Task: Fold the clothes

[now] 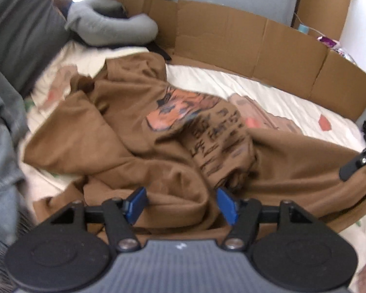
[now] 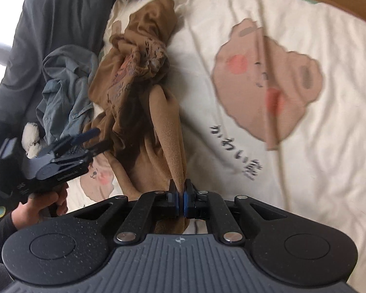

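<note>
Beside the brown shirt, crumpled denim.

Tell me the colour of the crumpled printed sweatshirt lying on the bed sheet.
Brown crumpled printed sweatshirt, with an orange graphic and dark lettering; the left wrist view shows it best.

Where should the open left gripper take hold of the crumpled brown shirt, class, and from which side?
Judging by its pose, grip the loose hem fold of the brown shirt lying between the left gripper pads, coming from above and the near side. The right gripper already pinches another edge, so a second hold there could spread it flat.
</note>
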